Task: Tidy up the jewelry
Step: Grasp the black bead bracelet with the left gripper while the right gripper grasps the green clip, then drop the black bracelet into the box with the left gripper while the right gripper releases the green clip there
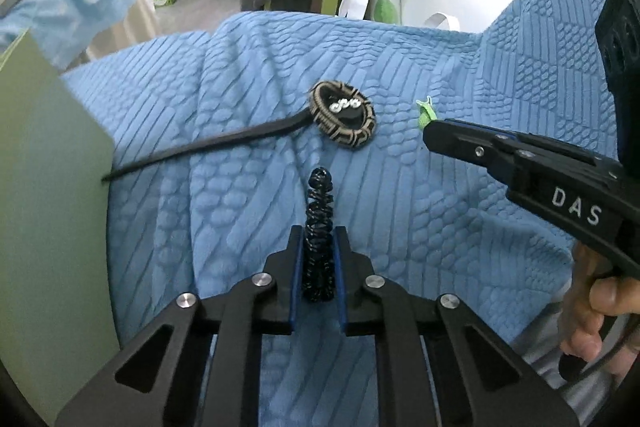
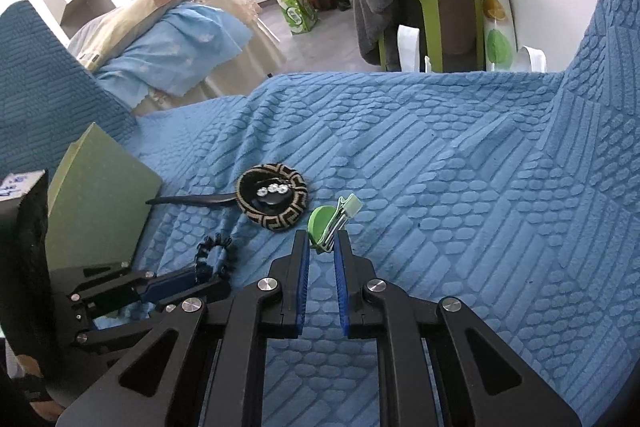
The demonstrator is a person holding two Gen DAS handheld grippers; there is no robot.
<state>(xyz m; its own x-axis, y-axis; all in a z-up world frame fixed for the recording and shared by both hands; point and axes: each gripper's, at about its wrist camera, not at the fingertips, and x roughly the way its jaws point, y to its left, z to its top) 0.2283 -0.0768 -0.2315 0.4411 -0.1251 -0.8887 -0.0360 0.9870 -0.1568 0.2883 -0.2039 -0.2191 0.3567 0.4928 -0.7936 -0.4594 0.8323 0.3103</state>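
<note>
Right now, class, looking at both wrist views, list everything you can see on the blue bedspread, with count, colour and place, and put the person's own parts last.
Quilted textured bedspread: one, blue, under everything.
Woven round scrunchie with key pattern: one, tan and black, mid-bed.
Black clip with clear rhinestones: one, lying inside that scrunchie.
Thin black stick: one, running from the scrunchie toward the green board.
Flat pale green board: one, at the bed's left edge.
Coiled black spiral hair tie: one, pinched in the left claw.
Green disc hair clip with metal clasp: one, at the tips of the right claw.
Hand: one, gripping the right claw's handle.
</note>
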